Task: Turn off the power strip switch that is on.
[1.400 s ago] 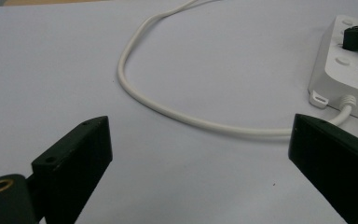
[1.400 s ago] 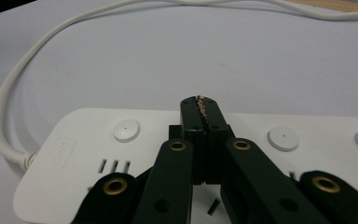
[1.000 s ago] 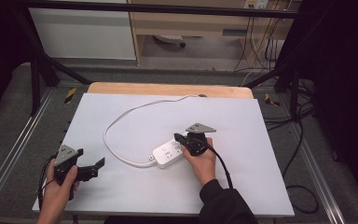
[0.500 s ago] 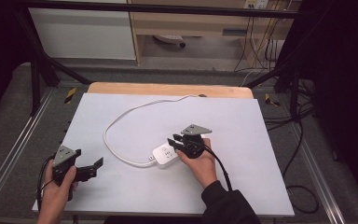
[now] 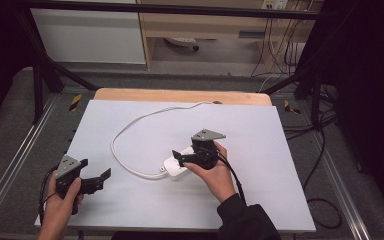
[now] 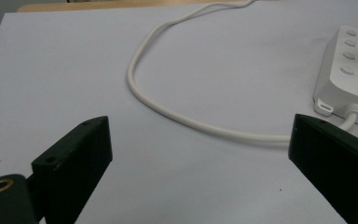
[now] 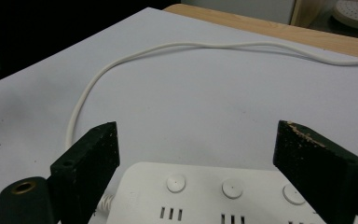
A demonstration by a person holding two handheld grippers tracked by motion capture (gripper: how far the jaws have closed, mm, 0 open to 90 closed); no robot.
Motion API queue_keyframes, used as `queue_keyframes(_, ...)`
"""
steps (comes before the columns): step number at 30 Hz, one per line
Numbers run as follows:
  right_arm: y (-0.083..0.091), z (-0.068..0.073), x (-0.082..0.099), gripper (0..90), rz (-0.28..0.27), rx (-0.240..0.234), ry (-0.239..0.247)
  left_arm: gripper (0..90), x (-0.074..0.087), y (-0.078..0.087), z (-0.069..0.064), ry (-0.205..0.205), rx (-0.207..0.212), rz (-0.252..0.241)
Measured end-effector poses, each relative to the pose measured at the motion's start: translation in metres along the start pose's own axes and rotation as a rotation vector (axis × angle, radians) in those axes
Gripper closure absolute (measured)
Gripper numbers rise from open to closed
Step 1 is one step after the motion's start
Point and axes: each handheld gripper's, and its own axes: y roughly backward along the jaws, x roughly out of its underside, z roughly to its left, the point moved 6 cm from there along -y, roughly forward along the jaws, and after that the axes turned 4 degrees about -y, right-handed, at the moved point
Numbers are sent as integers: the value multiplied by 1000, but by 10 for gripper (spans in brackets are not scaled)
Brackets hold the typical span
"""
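Your right gripper [image 5: 180, 159] covers much of the power strip [image 5: 172, 169]; its cord [image 5: 130, 125] runs off the table's far edge.

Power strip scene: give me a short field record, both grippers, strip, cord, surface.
surface: white table top, wooden edge at the far side
power strip: white, lies flat on the table, round buttons and slots facing up
cord: white, leaves the strip's end, loops left and runs off the far edge
right gripper: above the strip, jaws have just been opening, now wide apart, pads clear of the strip
left gripper: near the table's left front, jaws open, nothing between them
contact: neither gripper holds anything
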Motion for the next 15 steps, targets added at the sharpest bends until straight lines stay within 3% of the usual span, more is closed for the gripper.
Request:
queue_keyframes(5,2,3,-4,62,10,19,8,59,0,0,0,1,-2,-1)
queue_keyframes(8,2,4,-4,44,-2,44,46,59,0,0,-1,-4,1,1)
queue_keyframes(15,7,0,-6,34,-24,64,63,59,0,0,-3,-12,8,2)
